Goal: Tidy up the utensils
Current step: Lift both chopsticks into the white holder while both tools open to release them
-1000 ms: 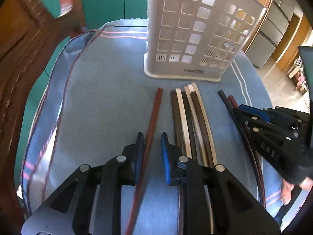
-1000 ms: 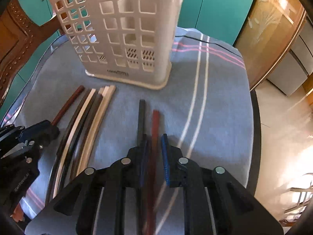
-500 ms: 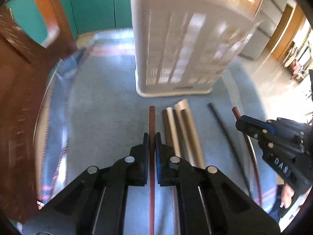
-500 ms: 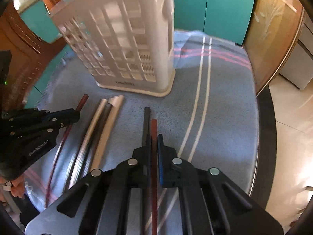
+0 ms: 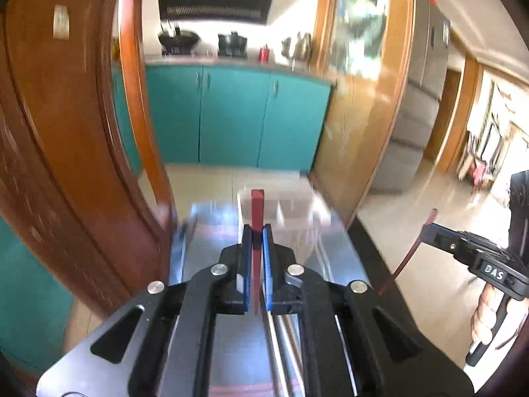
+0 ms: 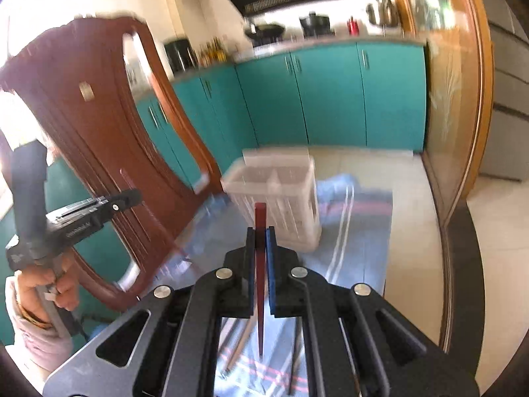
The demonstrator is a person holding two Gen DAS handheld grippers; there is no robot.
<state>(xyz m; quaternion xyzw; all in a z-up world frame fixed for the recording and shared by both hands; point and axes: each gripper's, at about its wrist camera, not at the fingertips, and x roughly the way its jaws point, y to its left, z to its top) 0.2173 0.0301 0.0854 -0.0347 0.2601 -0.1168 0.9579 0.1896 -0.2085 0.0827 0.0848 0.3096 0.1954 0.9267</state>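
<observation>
Left tongs (image 5: 256,231) clamped on a red chopstick (image 5: 257,211) — right tongs (image 6: 261,235) clamped on another red chopstick (image 6: 260,218). Under both, more chopsticks (image 6: 236,340) lie on the cloth-covered tabletop (image 6: 360,228); just ahead stands the white utensil basket (image 6: 287,195).

White utensil basket (image 5: 284,205) and loose chopsticks (image 6: 238,340) beneath, both motion-blurred

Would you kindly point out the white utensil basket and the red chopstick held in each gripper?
White utensil basket (image 6: 274,178), right wrist view, on its near rim.
Left gripper's red chopstick (image 5: 257,208), left wrist view, upper shaft.
Right gripper's red chopstick (image 6: 260,218), right wrist view, upper shaft.
</observation>
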